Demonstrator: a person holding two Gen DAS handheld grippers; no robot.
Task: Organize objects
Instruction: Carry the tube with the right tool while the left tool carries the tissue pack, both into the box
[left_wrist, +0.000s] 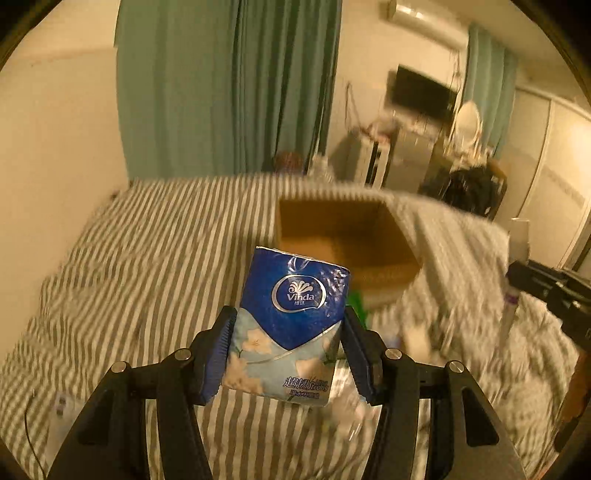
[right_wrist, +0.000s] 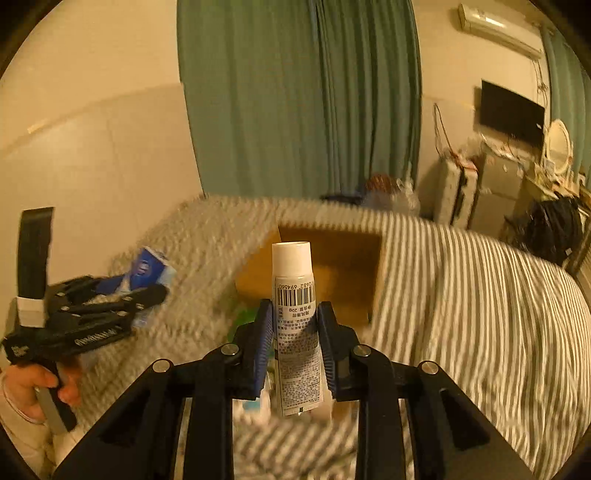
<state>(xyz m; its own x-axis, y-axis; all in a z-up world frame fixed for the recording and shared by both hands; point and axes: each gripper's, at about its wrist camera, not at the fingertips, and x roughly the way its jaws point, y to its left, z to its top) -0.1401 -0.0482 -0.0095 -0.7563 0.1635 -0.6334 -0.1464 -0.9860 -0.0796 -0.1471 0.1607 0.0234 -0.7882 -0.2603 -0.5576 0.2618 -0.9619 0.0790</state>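
My left gripper (left_wrist: 290, 321) is shut on a blue Vinda tissue pack (left_wrist: 295, 314), held upright above the striped bed. An open cardboard box (left_wrist: 340, 236) sits on the bed just beyond the pack. My right gripper (right_wrist: 294, 314) is shut on a white tube (right_wrist: 295, 325) with a barcode, cap up, in front of the same cardboard box (right_wrist: 332, 266). In the right wrist view the left gripper (right_wrist: 147, 291) with the tissue pack (right_wrist: 149, 271) shows at the left, held by a hand (right_wrist: 33, 387). The right gripper's body (left_wrist: 554, 295) and tube (left_wrist: 517, 258) show at the left wrist view's right edge.
A grey-and-white striped bedspread (left_wrist: 129, 258) covers the bed. Something green (right_wrist: 243, 321) and small blurred items lie near the box's front. Green curtains (right_wrist: 303, 96), a cream wall, a wall screen (right_wrist: 511, 112), a cluttered dresser (right_wrist: 498, 184) and a dark bag (right_wrist: 550, 225) stand beyond.
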